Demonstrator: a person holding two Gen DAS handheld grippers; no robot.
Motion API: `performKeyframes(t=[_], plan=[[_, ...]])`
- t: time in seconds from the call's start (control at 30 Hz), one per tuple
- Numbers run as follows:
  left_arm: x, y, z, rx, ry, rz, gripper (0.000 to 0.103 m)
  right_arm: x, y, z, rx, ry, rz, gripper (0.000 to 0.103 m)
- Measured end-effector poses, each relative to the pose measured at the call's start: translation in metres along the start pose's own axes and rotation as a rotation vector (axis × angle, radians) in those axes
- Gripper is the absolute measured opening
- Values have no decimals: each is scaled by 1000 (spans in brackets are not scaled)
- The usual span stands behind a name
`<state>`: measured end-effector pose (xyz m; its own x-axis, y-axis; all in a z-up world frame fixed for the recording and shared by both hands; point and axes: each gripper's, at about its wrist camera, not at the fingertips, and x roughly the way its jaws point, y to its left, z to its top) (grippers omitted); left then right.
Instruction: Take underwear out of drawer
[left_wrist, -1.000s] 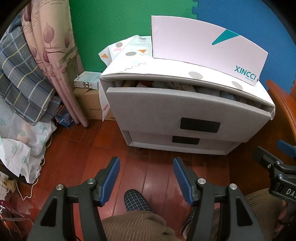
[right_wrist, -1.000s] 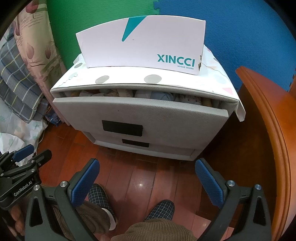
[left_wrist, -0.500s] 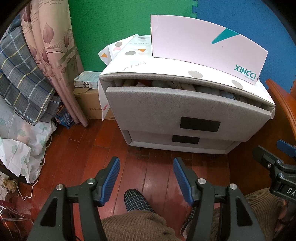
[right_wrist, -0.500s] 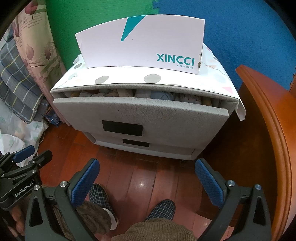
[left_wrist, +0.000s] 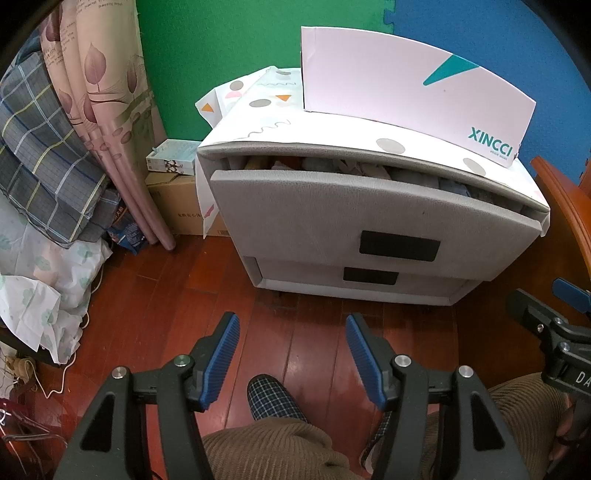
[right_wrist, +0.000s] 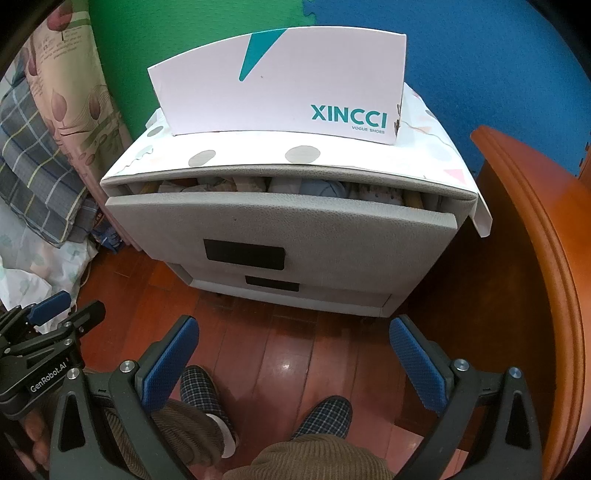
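In front of the grey cabinet (right_wrist: 280, 229), both tools, left (left_wrist: 291, 354) and right (right_wrist: 291, 354), hang spread and empty. The underwear (right_wrist: 321, 190) sits inside its top drawer (right_wrist: 258, 225), which is open a crack. I think one tool should pull the drawer wider first.

Left tongs (left_wrist: 291, 350) open, empty, low centre of frame over wood floor (left_wrist: 155, 295). Grey top drawer (left_wrist: 369, 218) ajar mid-frame, folded clothes (left_wrist: 354, 170) visible in gap. White XINCCI box (left_wrist: 406, 88) on top, upper right
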<state>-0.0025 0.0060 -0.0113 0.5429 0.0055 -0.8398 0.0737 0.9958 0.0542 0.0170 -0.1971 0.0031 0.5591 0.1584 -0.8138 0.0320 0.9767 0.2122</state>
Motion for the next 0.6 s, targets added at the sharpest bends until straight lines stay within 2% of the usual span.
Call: performKeyframes(t=[0.23, 0.37, 0.6], plan=[[2, 2, 2, -5, 15, -10, 61, 0, -2, 0, 7, 1, 8, 102], [4, 6, 5, -22, 39, -45, 61, 0, -3, -1, 20, 3, 18, 102], [8, 26, 27, -127, 63, -198, 61, -2, -11, -2, 42, 1, 37, 102]])
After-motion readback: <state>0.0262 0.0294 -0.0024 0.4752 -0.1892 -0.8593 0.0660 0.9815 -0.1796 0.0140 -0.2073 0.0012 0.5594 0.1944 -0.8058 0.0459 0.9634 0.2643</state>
